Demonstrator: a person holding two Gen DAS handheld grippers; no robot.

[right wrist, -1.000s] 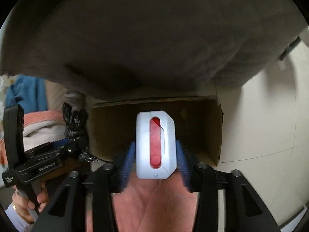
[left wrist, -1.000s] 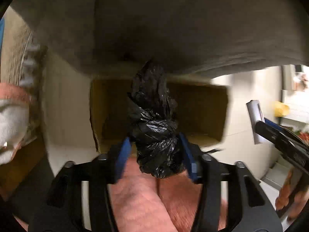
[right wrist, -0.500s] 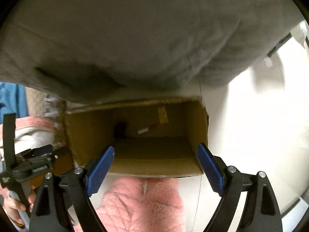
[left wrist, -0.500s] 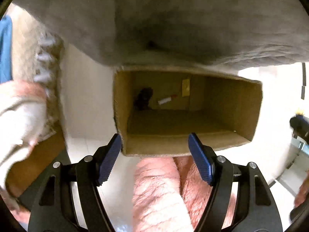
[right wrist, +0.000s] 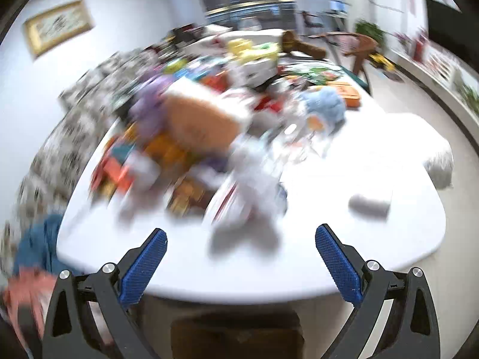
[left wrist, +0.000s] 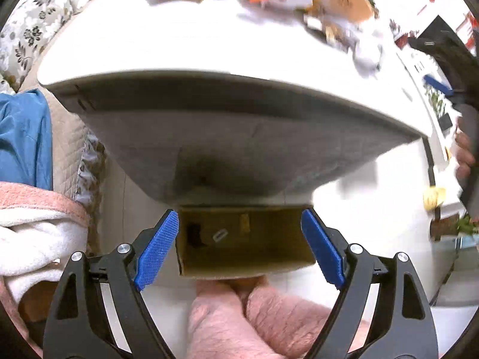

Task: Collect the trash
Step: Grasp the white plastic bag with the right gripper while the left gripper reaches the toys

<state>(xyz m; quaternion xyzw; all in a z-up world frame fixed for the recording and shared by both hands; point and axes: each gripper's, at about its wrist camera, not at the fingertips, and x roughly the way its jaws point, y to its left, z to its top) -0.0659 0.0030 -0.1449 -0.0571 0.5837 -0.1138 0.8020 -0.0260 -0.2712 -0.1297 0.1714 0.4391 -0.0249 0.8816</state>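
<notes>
Two tools appear, both with jaws opening and nothing between them. Far left, a blue cloth (left wrist: 24, 137) and a pink-and-white towel (left wrist: 36, 215) lie beside the white worktop (left wrist: 167, 45). The left tool (left wrist: 238, 251), released, points steeply down at a cardboard box (left wrist: 248, 261) standing on the floor under the worktop's near edge. Inside the box lie a small crumpled black bag (left wrist: 194, 234), a small white piece with a red mark (left wrist: 220, 234) just right of it, and a yellow label (left wrist: 245, 223) on the far wall; the box is otherwise mostly bare. Pink fleece-covered knees (left wrist: 257, 314) show below the box. At the right edge of this view a hand (left wrist: 464, 157) holds the other tool. The right tool (right wrist: 241, 257), likewise released, faces the worktop, where a blurred heap of coloured clutter (right wrist: 191, 137) fills the left and far parts; a pale crumpled wrapper (right wrist: 248, 185) lies nearest, between the fingers' lines, and a small grey-white block (right wrist: 371, 203) sits apart to the right. Judged from this, two pieces of trash are binned and much remains; the nearest wrapper looks like a likely next pick.
</notes>
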